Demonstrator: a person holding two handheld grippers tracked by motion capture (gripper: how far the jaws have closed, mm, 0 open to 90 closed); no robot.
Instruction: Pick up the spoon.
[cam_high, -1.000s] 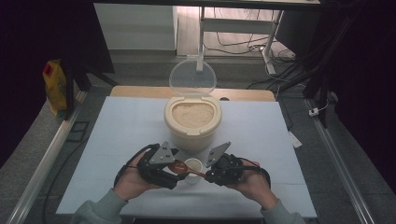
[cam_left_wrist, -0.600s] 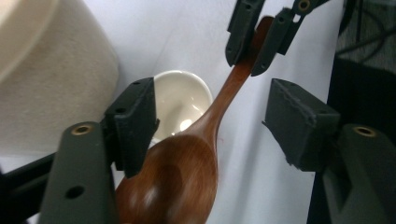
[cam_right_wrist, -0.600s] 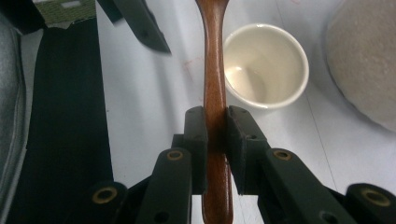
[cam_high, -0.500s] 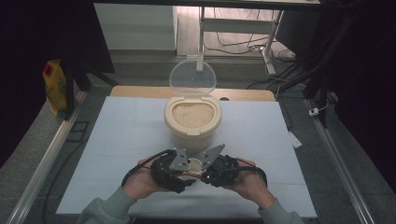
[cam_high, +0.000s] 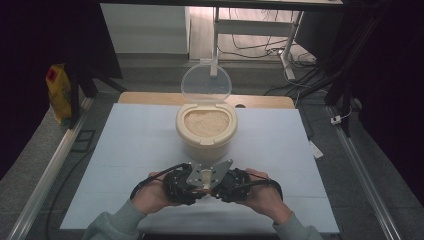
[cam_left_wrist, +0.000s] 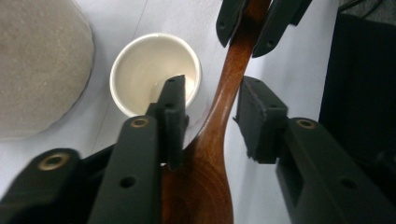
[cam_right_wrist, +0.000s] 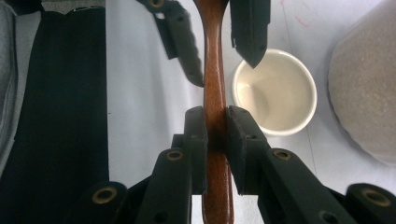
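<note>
Now mid-handover, I judge: right gripper clamps wooden spoon; left gripper is apart w/ jaws around it, needs closing.

Right gripper fingers clamped, left gripper fingers parted.

No readable text, labels or numbers anywhere, yellow package markings too blurred to make out

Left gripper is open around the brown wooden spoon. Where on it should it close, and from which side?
On the narrow neck of the brown wooden spoon, just above where it widens, one pad each side. The open left gripper already straddles it there; the flat sides are slim enough. The right gripper clamps the handle farther along, beside the small white cup.
</note>
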